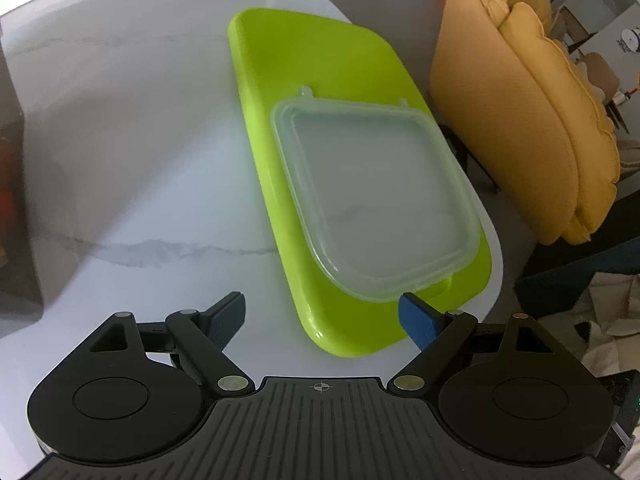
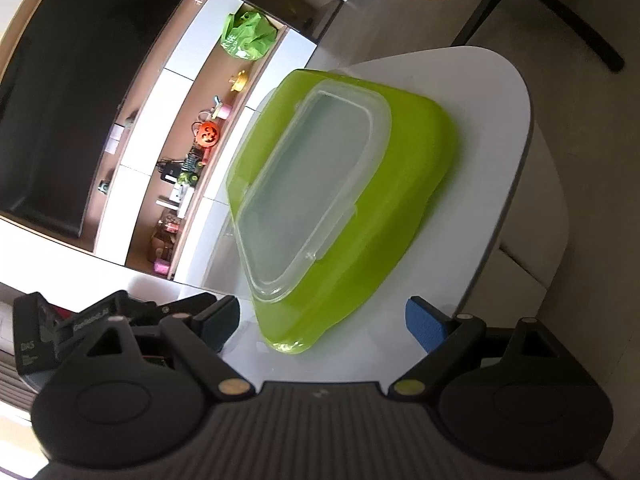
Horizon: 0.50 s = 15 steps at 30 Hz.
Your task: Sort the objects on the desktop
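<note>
A lime green tray [image 1: 280, 92] lies lengthwise on the white marble table [image 1: 140, 200], close to its right edge. A clear plastic lid [image 1: 376, 200] rests flat on the tray's near half. My left gripper [image 1: 322, 316] is open above the tray's near end, its blue right pad [image 1: 416, 320] just short of the lid's near corner and nothing gripped. In the right wrist view the same tray [image 2: 400, 200] and lid [image 2: 312, 192] appear tilted. My right gripper [image 2: 324, 320] is open at the tray's near corner, holding nothing.
A yellow padded chair [image 1: 520, 120] stands just beyond the table's right edge [image 1: 498, 248]. In the right wrist view a shelf with small ornaments [image 2: 204, 136] and a dark screen [image 2: 72, 100] lie beyond the table, and a black device [image 2: 44, 332] sits at the lower left.
</note>
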Each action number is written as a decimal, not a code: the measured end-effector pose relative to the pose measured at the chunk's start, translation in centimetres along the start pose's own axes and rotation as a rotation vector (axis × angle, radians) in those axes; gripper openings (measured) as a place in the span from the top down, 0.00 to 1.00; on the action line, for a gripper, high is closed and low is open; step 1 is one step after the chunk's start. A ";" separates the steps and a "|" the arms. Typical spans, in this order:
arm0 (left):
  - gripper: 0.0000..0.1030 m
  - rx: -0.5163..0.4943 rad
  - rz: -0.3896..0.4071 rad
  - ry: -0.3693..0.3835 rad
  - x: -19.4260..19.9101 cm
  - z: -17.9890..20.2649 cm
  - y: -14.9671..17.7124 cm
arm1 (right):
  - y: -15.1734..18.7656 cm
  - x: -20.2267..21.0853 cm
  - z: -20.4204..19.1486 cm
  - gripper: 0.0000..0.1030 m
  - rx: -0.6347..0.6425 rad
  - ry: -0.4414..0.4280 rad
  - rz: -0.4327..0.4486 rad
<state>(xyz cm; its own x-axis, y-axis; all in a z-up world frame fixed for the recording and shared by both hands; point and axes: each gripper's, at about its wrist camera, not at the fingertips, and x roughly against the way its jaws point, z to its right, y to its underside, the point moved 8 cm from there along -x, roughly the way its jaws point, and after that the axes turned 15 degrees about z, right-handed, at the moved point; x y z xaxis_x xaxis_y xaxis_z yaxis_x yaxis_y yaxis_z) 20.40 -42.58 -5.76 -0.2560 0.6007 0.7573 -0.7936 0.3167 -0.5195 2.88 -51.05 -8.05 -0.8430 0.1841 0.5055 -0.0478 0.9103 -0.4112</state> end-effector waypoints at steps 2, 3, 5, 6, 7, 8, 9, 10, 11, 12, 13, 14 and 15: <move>0.14 -0.001 -0.007 0.000 -0.3 -0.1 0.1 | 0.2 0.2 0.0 0.11 -0.002 0.007 -0.005; 0.16 -0.002 -0.003 0.000 0.2 -0.2 0.1 | 0.3 0.3 0.0 0.11 -0.003 0.008 -0.007; 0.19 -0.008 0.037 0.039 2.5 -0.2 -0.7 | 0.5 0.5 -0.6 0.11 0.009 0.002 -0.010; 0.19 -0.011 0.077 0.065 4.5 -0.4 -1.4 | 0.6 0.5 -1.6 0.11 0.033 -0.012 -0.015; 0.19 -0.011 0.130 0.078 7.1 -1.1 -2.4 | 0.7 0.4 -2.9 0.11 0.064 -0.032 -0.025; 0.19 -0.005 0.192 0.066 10.0 -2.5 -3.5 | 0.8 0.1 -4.5 0.11 0.101 -0.058 -0.035; 0.18 0.002 0.253 0.051 13.0 -4.1 -4.5 | 1.2 -0.3 -6.8 0.11 0.150 -0.096 -0.050; 0.16 0.019 0.311 0.004 16.0 -6.6 -5.4 | 1.8 -0.9 -9.3 0.11 0.205 -0.136 -0.066; 0.13 0.036 0.370 -0.043 19.1 -9.2 -6.2 | 2.4 -1.4 -11.8 0.11 0.260 -0.176 -0.081; 0.09 0.052 0.426 -0.090 22.1 -11.7 -7.0 | 3.3 -2.1 -14.4 0.11 0.319 -0.215 -0.100; 0.09 0.071 0.464 -0.142 24.7 -14.4 -7.4 | 4.8 -3.0 -17.0 0.11 0.383 -0.252 -0.129; 0.09 0.101 0.496 -0.192 27.3 -17.4 -7.7 | 6.2 -4.0 -19.4 0.11 0.446 -0.286 -0.165; 0.09 0.157 0.526 -0.232 29.9 -20.8 -7.7 | 7.6 -5.1 -21.5 0.11 0.501 -0.311 -0.202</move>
<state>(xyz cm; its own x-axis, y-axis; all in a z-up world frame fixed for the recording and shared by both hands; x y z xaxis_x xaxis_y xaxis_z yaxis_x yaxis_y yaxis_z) 30.30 -11.78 12.69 -0.7368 0.4656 0.4902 -0.5952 -0.1029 -0.7969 18.38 -37.06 2.54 -0.9040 -0.1589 0.3970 -0.4047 0.6177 -0.6743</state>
